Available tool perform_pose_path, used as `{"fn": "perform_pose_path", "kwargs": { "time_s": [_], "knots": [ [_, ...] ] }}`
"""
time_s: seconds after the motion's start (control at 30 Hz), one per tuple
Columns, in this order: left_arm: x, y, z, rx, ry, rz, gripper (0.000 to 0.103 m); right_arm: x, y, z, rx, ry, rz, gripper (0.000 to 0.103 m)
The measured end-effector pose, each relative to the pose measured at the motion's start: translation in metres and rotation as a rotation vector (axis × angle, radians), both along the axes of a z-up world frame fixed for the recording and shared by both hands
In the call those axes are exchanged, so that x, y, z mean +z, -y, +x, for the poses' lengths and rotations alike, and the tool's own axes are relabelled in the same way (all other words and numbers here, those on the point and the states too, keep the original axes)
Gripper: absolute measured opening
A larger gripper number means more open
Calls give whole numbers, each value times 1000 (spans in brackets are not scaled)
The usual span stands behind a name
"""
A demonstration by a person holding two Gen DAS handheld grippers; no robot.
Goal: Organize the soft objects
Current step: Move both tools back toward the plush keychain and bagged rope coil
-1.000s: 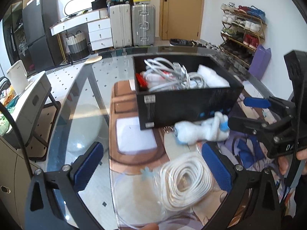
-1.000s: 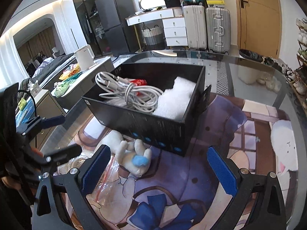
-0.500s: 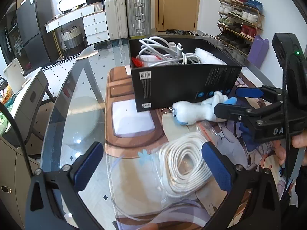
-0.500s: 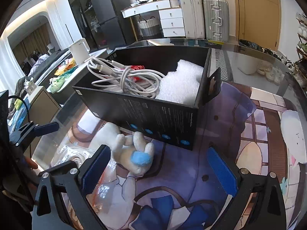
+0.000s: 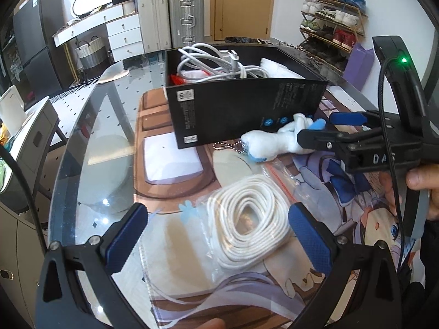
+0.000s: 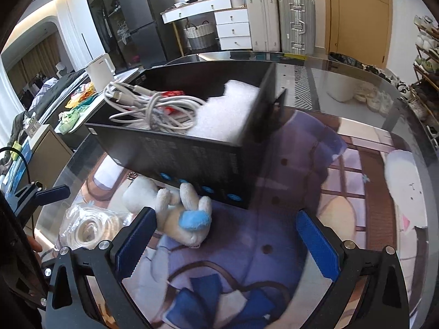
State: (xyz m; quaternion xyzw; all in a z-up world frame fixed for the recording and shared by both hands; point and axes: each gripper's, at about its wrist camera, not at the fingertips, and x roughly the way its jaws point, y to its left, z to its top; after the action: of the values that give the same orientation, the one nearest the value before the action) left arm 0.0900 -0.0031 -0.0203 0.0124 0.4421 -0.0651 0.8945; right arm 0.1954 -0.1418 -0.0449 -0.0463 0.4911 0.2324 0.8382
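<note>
A white plush toy (image 6: 175, 211) with a blue patch and a ball chain lies on the printed mat against the front of a black box (image 6: 192, 153). My right gripper (image 6: 226, 242) is open, and the plush lies just inside its left pad. The left wrist view shows the same plush (image 5: 274, 139) with the right gripper (image 5: 315, 126) reaching it from the right. My left gripper (image 5: 218, 235) is open over a coil of white rope (image 5: 247, 219) in a clear bag. The box holds tangled white cables (image 6: 153, 107) and white foam (image 6: 227, 115).
The printed mat (image 6: 301, 164) lies on a round glass table (image 5: 90, 150) whose edge curves along the left. A hand (image 5: 422, 181) holds the right gripper. Suitcases (image 5: 186, 19), drawers, a door and a shoe rack (image 5: 334, 22) stand in the room behind.
Both grippers have moved lower and closer to the table. The right one has advanced so the plush now sits by its left pad. The coil is now between the left fingers.
</note>
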Motion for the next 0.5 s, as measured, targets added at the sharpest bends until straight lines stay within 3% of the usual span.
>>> {"fn": "perform_pose_path", "kwargs": {
  "time_s": [0.33,0.5],
  "knots": [
    [-8,14,-1,-37,-29,1,103,3,33,1,-36,16,-39,102],
    [-13,17,2,-38,-55,8,103,9,32,-5,-10,9,2,102]
  ]
}}
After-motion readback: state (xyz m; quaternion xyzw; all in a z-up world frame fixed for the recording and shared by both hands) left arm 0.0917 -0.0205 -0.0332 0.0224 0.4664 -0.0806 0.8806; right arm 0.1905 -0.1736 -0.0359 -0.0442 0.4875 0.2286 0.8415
